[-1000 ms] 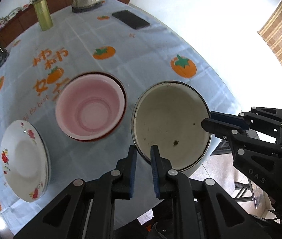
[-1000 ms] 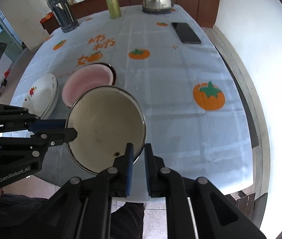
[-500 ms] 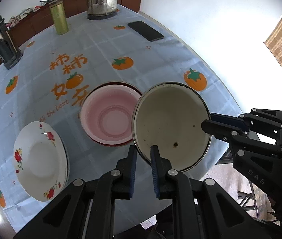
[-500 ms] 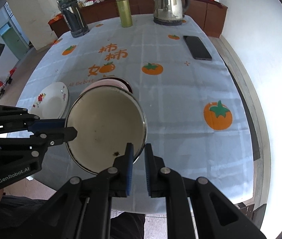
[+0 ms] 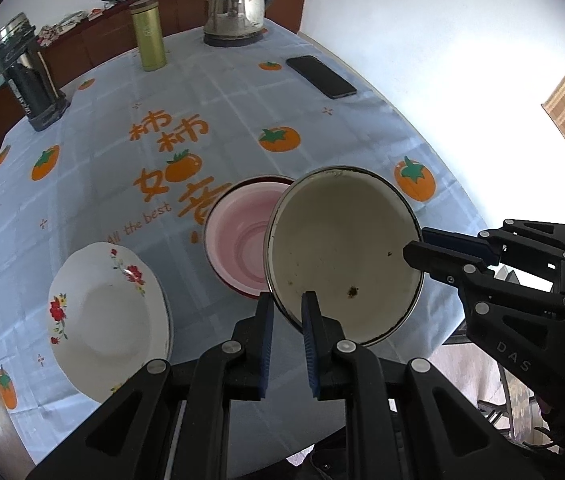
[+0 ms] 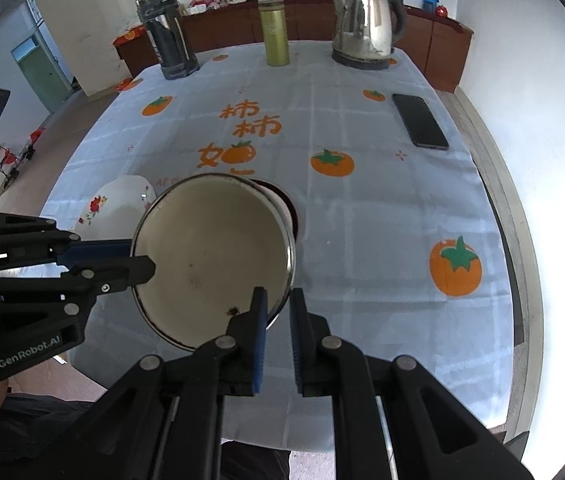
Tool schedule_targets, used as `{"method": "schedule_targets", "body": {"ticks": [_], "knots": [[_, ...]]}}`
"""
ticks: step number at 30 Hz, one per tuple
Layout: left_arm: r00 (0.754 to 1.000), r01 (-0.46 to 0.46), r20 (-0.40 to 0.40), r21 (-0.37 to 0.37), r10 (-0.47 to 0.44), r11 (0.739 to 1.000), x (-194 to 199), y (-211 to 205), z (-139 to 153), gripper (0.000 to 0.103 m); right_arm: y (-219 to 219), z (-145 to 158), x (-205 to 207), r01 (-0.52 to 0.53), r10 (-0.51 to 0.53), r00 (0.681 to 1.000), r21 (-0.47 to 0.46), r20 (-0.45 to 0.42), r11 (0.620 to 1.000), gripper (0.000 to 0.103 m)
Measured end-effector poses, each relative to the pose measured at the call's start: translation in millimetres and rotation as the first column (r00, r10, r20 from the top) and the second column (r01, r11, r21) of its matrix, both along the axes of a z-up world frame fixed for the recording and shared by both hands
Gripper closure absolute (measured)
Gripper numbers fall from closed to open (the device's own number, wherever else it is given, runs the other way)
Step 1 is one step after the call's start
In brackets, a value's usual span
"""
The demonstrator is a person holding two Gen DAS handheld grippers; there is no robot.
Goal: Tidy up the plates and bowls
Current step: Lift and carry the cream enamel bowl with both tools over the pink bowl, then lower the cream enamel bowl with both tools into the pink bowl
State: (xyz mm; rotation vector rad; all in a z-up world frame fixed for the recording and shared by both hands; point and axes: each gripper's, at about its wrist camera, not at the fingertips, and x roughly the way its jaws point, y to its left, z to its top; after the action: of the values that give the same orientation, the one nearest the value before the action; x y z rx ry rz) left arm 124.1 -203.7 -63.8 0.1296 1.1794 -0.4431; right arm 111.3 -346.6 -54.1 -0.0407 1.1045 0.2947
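Observation:
A cream enamel bowl (image 5: pixel 342 252) with a dark rim is held in the air above the table's near edge, tilted. My left gripper (image 5: pixel 286 300) is shut on its near rim. My right gripper (image 6: pixel 278 296) is shut on the rim's other side; the bowl also shows in the right wrist view (image 6: pixel 214 256). A pink bowl (image 5: pixel 238 236) sits on the tablecloth just behind and below it, partly hidden. A white plate with red flowers (image 5: pixel 106 320) lies to the left near the table edge.
At the far end of the table stand a steel kettle (image 5: pixel 238 4), a green flask (image 5: pixel 148 34) and a dark thermos (image 5: pixel 28 72). A black phone (image 5: pixel 320 76) lies at the far right. A wooden cabinet (image 6: pixel 434 44) runs behind the table.
Both grippers have lifted the cream bowl higher and drawn it back toward the near edge; the table looks farther away. The cream bowl now overlaps the pink one.

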Motion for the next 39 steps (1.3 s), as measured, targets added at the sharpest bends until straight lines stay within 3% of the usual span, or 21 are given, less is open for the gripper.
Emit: {"method": "schedule_targets", "body": {"ticks": [39], "knots": [[0.993,-0.118,-0.001,0.058,0.119,0.991,35,25,-16,0.087,32,-14,47,-0.127,0.127,0.992,0.023,0.002,0.992,0.091]]}}
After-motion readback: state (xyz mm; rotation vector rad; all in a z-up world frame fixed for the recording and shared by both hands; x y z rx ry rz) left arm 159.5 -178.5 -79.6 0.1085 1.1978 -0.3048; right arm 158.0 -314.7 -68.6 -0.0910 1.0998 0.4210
